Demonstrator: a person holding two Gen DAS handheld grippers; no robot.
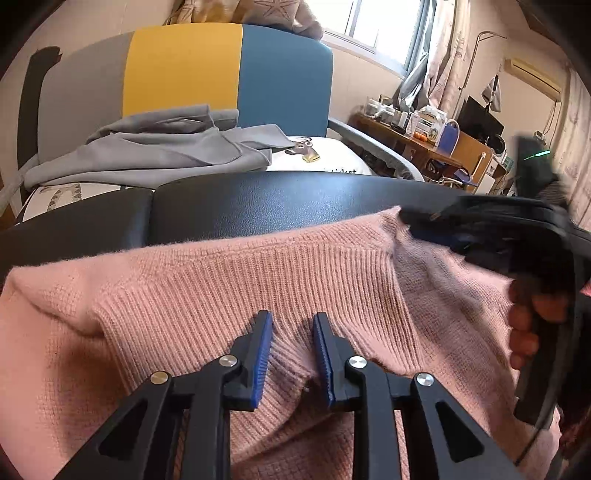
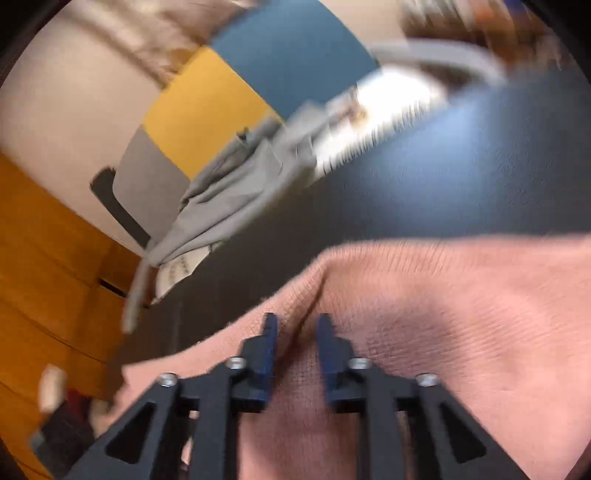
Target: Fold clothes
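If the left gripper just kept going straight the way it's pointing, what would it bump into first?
Most likely the pink sweater. The left gripper points down at it, with a ridge of knit already between its blue pads. Beyond lies the black tabletop, though depth is hard to judge.

Fuzzy ribbed-knit pink sweater (image 1: pixel 229 273) on grained matt black tabletop (image 1: pixel 258 203)

A black, faintly textured counter (image 1: pixel 258 206) fills the foreground. Behind it stands a headboard (image 1: pixel 229 74) in grey, yellow and blue panels against a cream wall (image 1: pixel 92 22). Grey cloth (image 1: pixel 166 151) lies heaped on a white printed pillow (image 1: pixel 332 158). Daylight enters through a window (image 1: pixel 384 26) hung with patterned curtains (image 1: pixel 447 70). A cluttered wooden desk (image 1: pixel 424 144) carries a dark monitor (image 1: pixel 480 118); an air conditioner (image 1: pixel 532 74) hangs high. Orange wood panelling (image 2: pixel 44 258) shows in the right wrist view.
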